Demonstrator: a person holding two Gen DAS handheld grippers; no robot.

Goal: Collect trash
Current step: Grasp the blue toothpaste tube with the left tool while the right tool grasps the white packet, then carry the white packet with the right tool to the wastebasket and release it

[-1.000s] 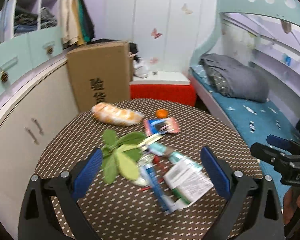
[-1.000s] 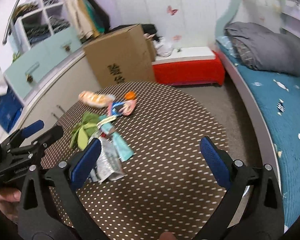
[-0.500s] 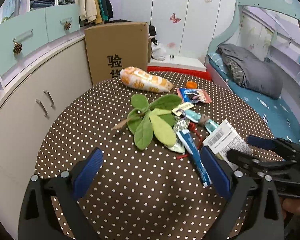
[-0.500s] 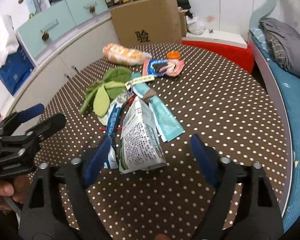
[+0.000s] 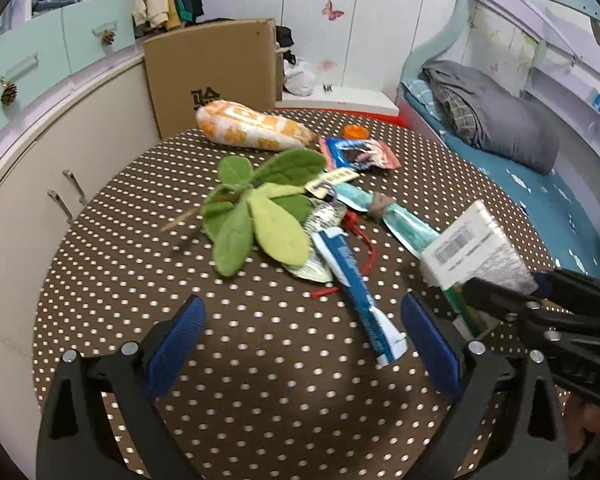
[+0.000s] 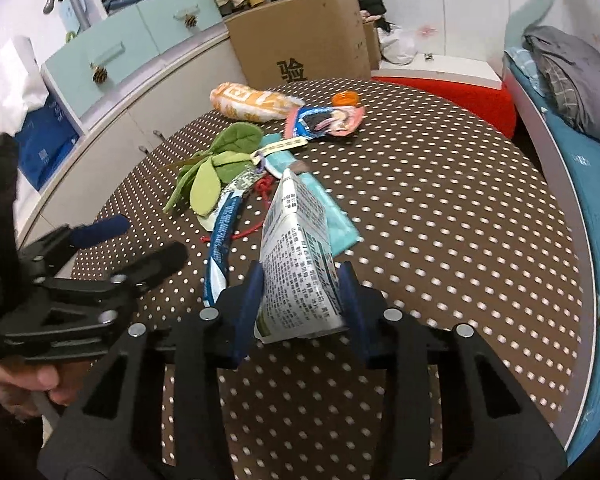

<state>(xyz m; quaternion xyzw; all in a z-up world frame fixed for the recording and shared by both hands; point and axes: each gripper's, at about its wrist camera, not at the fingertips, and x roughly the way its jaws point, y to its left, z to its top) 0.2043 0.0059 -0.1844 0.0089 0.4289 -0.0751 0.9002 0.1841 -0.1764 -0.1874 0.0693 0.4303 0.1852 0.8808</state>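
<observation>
**A:** What is on the tabletop (image 5: 260, 360)?

**B:** It is round and brown with white dots. A loose pile of trash lies across its middle: a sprig of green leaves (image 5: 256, 204), a long blue wrapper (image 5: 356, 280), a teal wrapper (image 5: 404, 220), a red string (image 5: 364, 240), a pink and blue snack packet (image 5: 360, 154), and farther back an orange and white bag (image 5: 252, 126) with a small orange cap (image 5: 355, 132) near it.

**A:** What are the two grippers doing?

**B:** The right gripper (image 6: 300, 300) has just been closing, and its blue pads now press both sides of a white printed carton (image 6: 296, 276), which sits at the near edge of the pile, its far end tilted up. The left gripper (image 5: 300, 340) has its jaws spread wide with only bare tabletop between them, just short of the pile.

**A:** Anything around the tabletop?

**B:** A cardboard box (image 5: 212, 76) stands behind it, pale cabinets (image 5: 28, 184) to the left, a bed (image 5: 540, 184) to the right.
</observation>
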